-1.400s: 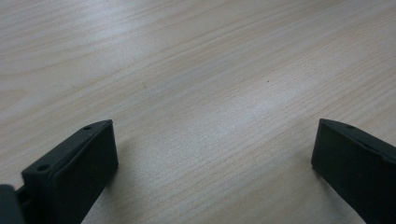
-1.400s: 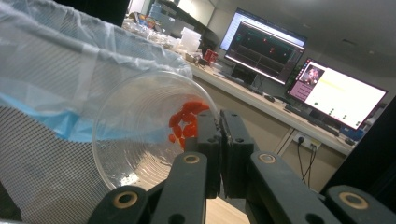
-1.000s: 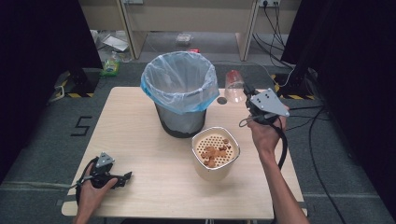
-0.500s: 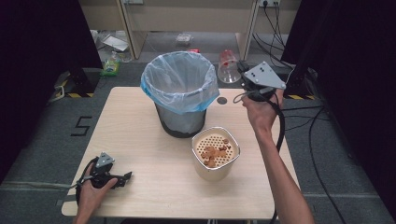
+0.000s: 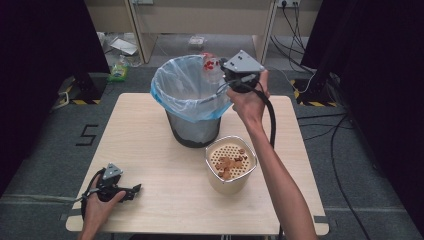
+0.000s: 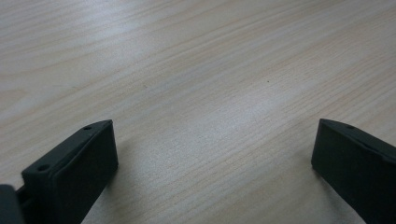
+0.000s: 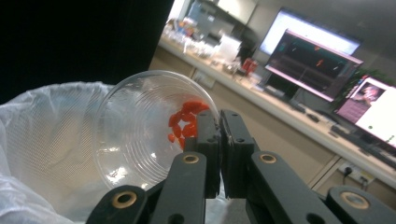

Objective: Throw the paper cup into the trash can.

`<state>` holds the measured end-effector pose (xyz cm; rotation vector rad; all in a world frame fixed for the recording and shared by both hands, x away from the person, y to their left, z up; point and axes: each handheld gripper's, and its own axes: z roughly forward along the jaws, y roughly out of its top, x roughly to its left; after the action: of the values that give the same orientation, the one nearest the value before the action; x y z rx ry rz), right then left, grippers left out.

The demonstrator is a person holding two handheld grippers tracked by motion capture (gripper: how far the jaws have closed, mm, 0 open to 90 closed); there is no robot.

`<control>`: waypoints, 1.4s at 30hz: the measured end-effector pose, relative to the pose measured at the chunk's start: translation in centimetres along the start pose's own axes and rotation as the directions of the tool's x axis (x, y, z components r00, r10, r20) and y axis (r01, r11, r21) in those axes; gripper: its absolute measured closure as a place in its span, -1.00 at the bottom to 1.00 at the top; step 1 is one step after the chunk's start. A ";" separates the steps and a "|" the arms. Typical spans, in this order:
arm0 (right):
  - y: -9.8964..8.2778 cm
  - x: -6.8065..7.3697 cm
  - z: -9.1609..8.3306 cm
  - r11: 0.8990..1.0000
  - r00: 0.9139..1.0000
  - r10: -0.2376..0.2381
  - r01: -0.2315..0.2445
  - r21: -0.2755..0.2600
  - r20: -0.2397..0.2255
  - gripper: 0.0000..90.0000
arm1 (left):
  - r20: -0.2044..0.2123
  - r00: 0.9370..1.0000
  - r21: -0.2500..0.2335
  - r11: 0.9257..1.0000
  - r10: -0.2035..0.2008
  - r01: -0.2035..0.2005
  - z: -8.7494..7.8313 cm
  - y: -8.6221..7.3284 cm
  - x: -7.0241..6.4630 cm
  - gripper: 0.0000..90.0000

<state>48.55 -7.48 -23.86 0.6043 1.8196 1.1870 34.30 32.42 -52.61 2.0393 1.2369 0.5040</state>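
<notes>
From above, the right gripper (image 5: 226,76) held a clear plastic cup (image 5: 211,66) tipped over the far right rim of the lined bin (image 5: 192,107). The left gripper (image 6: 212,154) rested released on the table (image 6: 196,60). Up close, its jaws clenched the cup's rim, red bits (image 7: 184,119) inside.

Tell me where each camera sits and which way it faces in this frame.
High view: above the table's near edge, looking forward and down; both forearms, left gripper, right gripper.
Left gripper view: on that gripper, facing bare tabletop between open jaws.
Right gripper view: on that gripper, jaws pinching a clear cup with red bits, tipped over the lined bin.
Shared: high and right views show cup and bin.
</notes>
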 end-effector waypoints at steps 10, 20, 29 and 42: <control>-0.1 0.2 1.9 0.994 0.996 0.083 -0.081 0.070 -0.026 0.35 | 0.000 1.000 0.000 1.000 0.000 0.000 0.0 0.0 0.0 -1.00; -3.3 -2.3 -1.5 0.975 0.985 0.175 -0.171 0.144 -0.015 -0.01 | 0.001 1.000 0.001 1.000 0.002 -0.002 0.0 0.0 0.0 -1.00; -7.3 -4.0 -5.4 0.961 0.980 0.201 -0.200 0.192 0.017 -0.09 | 0.001 1.000 0.002 1.000 0.002 -0.002 0.0 0.0 0.0 -1.00; -12.9 -3.7 -10.5 0.954 0.985 0.161 -0.173 0.244 0.066 -0.20 | 0.001 1.000 0.002 1.000 0.002 -0.002 -0.1 0.0 0.0 -1.00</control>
<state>42.20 -20.91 -32.17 0.9377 1.9238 1.0498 34.25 32.46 -52.59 2.0429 1.2350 0.5023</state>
